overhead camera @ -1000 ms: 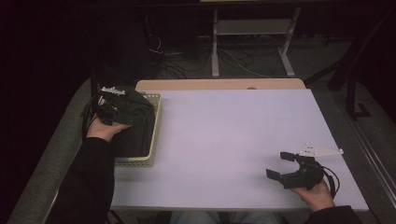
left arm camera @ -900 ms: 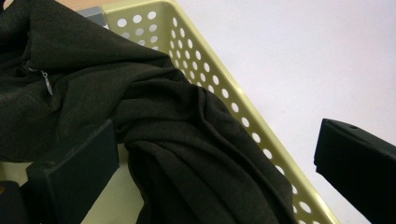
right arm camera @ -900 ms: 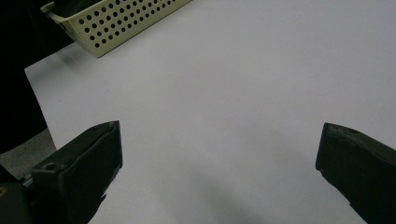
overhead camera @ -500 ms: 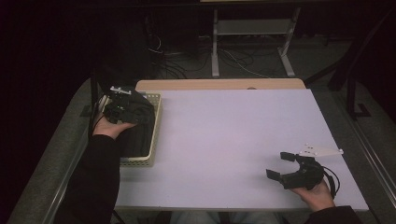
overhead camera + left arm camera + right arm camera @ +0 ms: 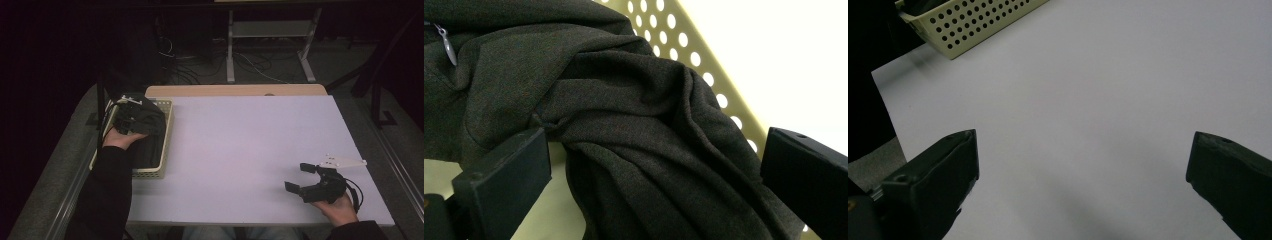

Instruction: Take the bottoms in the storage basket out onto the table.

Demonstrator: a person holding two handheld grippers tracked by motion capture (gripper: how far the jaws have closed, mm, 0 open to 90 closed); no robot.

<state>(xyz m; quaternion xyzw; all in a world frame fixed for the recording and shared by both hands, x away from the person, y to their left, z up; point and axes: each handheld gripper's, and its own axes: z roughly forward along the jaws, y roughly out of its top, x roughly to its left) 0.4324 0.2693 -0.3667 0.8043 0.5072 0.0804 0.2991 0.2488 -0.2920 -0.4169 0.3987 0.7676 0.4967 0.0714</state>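
Left gripper view: a dark garment (image 5: 634, 135) is seen bunched in the perforated basket (image 5: 704, 65) at the table's (image 5: 250, 150) left edge, with the left gripper (image 5: 654, 175) held wide apart around a fold, not clamped. If closed on one loose fold, the cloth could slip out or the light basket be dragged along. Compared with a second ago, the left gripper is shifted slightly farther along the basket, while the right gripper (image 5: 303, 179) remains parted over the near right corner.

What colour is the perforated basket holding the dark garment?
Pale yellow basket with round holes, clearest in the left gripper view.
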